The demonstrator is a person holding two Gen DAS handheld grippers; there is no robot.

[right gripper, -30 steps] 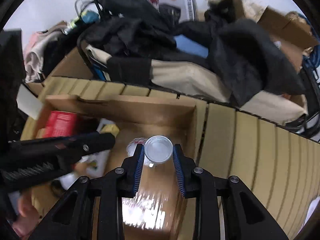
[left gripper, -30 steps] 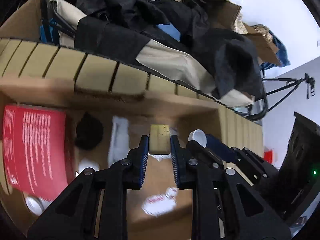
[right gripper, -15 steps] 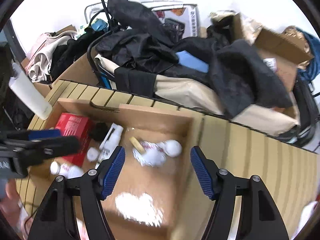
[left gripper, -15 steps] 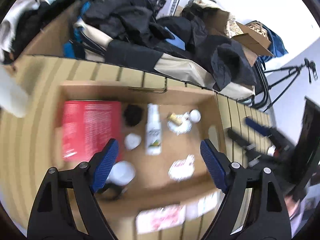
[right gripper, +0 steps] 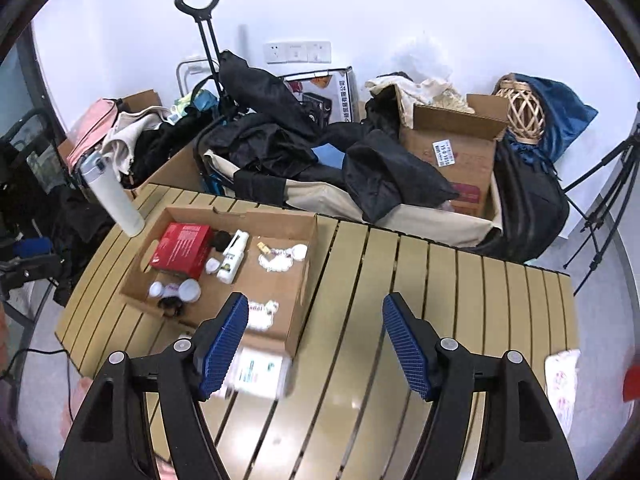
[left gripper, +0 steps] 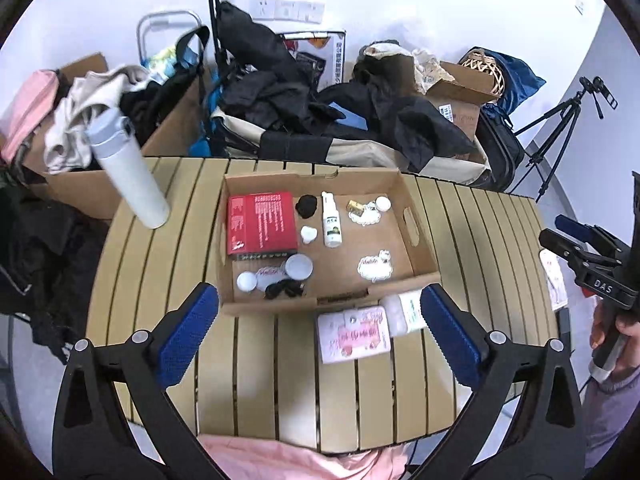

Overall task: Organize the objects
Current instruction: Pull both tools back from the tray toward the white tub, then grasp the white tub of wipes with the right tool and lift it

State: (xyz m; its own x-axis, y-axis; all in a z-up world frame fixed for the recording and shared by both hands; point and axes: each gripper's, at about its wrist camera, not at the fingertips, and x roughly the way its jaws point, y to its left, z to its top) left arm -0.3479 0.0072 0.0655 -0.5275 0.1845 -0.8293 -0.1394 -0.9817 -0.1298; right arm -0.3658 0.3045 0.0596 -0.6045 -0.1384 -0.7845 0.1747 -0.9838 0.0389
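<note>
A shallow cardboard box (left gripper: 416, 224) (right gripper: 304, 280) lies on the slatted table (left gripper: 256, 380). In it lie a red box (left gripper: 260, 222) (right gripper: 182, 248), a white spray bottle (left gripper: 331, 220) (right gripper: 233, 256), a black lump (left gripper: 306, 205), white caps and jars (left gripper: 299, 266), and white stickers (left gripper: 374, 268). My left gripper (left gripper: 320, 332) is open and empty, high above the table's near side. My right gripper (right gripper: 314, 344) is open and empty, above the table right of the box; it also shows in the left wrist view (left gripper: 576, 240).
A pink-and-white packet (left gripper: 354, 334) and a white bottle (left gripper: 402, 314) (right gripper: 258, 372) lie in front of the box. A tall white flask (left gripper: 128, 172) (right gripper: 112, 196) stands at the table's left. Bags, dark clothes and cartons (right gripper: 452, 152) pile behind. A tripod (left gripper: 560, 120) stands at the right.
Both grippers let go of what they held in the box, a small yellow block on the left and a white jar on the right. They opened wide and pulled back and up.
</note>
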